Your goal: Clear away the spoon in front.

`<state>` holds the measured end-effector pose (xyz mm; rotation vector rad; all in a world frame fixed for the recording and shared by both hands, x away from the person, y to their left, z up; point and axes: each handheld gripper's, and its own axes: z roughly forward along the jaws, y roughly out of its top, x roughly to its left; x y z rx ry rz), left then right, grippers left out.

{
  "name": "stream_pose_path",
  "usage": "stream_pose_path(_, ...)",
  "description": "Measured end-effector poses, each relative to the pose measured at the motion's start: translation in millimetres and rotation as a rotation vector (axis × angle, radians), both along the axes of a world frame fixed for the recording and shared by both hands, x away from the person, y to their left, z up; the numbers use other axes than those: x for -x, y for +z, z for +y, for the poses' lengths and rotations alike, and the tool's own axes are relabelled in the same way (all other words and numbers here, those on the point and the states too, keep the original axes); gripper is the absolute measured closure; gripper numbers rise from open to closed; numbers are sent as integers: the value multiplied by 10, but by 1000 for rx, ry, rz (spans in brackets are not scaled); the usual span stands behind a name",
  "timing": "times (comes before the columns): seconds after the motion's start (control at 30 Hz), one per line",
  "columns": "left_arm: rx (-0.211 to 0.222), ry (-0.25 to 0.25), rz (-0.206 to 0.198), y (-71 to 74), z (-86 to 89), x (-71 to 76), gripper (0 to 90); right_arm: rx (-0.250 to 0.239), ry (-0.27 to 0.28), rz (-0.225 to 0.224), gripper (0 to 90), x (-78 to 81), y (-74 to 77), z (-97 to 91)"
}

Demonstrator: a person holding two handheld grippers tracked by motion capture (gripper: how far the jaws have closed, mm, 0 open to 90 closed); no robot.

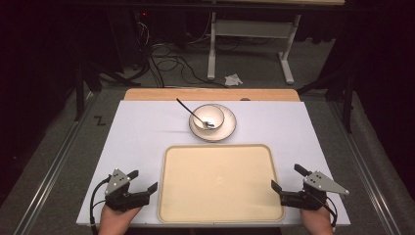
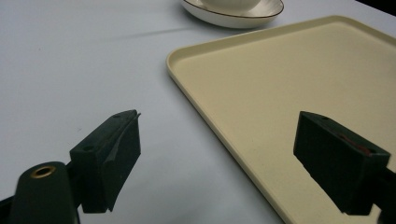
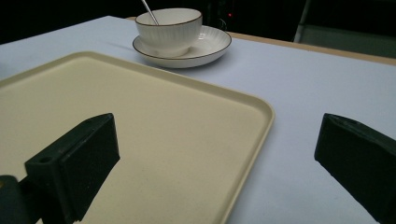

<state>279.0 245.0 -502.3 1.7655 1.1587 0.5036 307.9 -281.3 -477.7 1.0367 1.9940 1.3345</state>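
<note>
Both grippers rest low at the near edge of the table (image 1: 137,122), one at each side of the cream tray (image 1: 220,182), and each is spread wide with nothing between its jaws. The left gripper (image 1: 145,182) straddles the tray's left rim in its own view, one jaw over the white table surface and the other over the tray; the right gripper (image 1: 288,178) does the same at the right rim. The tray lies flat and bare, square to the table edge. Just beyond its far rim stands a white bowl (image 1: 208,116) on a saucer (image 1: 229,128), with a spoon (image 1: 193,115) leaning in the bowl, its handle sticking out toward the far left. As I judge it, the work in hand is either lifting the tray by its two sides or bringing the crockery onto it, and nothing is gripped yet. The risks follow from that: the tray's rim is low and smooth (a shallow lip gives little to bite on), so a jaw closing unevenly could slide off and tip it. If the tray is pushed forward it could knock the saucer, and a jolt to the bowl could send the loose spoon swinging out. Gripping the bowl by its thin curved wall could make it slip.
</note>
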Motion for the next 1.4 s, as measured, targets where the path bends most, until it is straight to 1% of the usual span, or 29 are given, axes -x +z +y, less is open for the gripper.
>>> stream_pose_path(0.03,0,2,-2,1,2,6,154,10,4,-5,5,3,-3,4)
stream_pose_path(0.1,1,6,-5,12,14,25,154,15,-7,-5,7,0,-22,2)
stream_pose_path(0.17,8,5,-12,22,31,43,156,0,-12,11,10,2,-35,-3)
stream_pose_path(0.23,11,1,-15,29,50,52,156,6,-20,10,9,5,-37,-2)
stream_pose_path(0.27,14,0,-16,32,58,52,156,7,-18,-4,9,0,-37,-8)
stream_pose_path(0.3,17,1,-18,34,65,51,157,8,-22,-4,10,0,-37,-10)
stream_pose_path(0.43,24,0,-22,44,89,58,159,9,-25,13,11,4,-53,-17)
stream_pose_path(0.47,24,-1,-22,45,91,60,159,13,-22,3,12,10,-52,-18)
stream_pose_path(0.6,25,5,-32,63,101,63,160,4,-24,-7,12,26,-37,-22)
stream_pose_path(0.67,23,6,-32,67,103,61,160,10,-21,-11,14,26,-36,-26)
stream_pose_path(0.7,21,7,-32,65,102,59,160,12,-21,-10,22,23,-36,-30)
stream_pose_path(0.8,17,10,-27,57,101,53,160,12,-23,-19,103,19,-37,-44)
stream_pose_path(0.83,17,10,-27,57,101,53,160,12,-23,-19,103,19,-37,-44)
stream_pose_path(0.87,18,12,-25,53,100,53,160,3,-35,-14,126,12,-43,-55)
stream_pose_path(0.97,19,17,-25,55,102,57,160,-1,-44,-1,126,8,-52,-52)
stream_pose_path(1.07,22,26,-27,67,105,59,160,6,-37,-18,136,11,-51,-49)
stream_pose_path(1.17,33,39,-34,79,108,65,160,0,-34,-21,135,18,-50,-52)
stream_pose_path(1.23,38,47,-39,96,98,80,159,8,-32,-37,128,24,-47,-60)
stream_pose_path(1.3,40,50,-40,102,93,83,157,6,-28,-37,122,25,-45,-66)
stream_pose_path(1.33,43,55,-41,118,90,86,151,7,-34,-51,122,35,-41,-80)
stream_pose_path(1.4,53,63,-38,145,91,79,140,7,-36,-63,116,41,-39,-99)
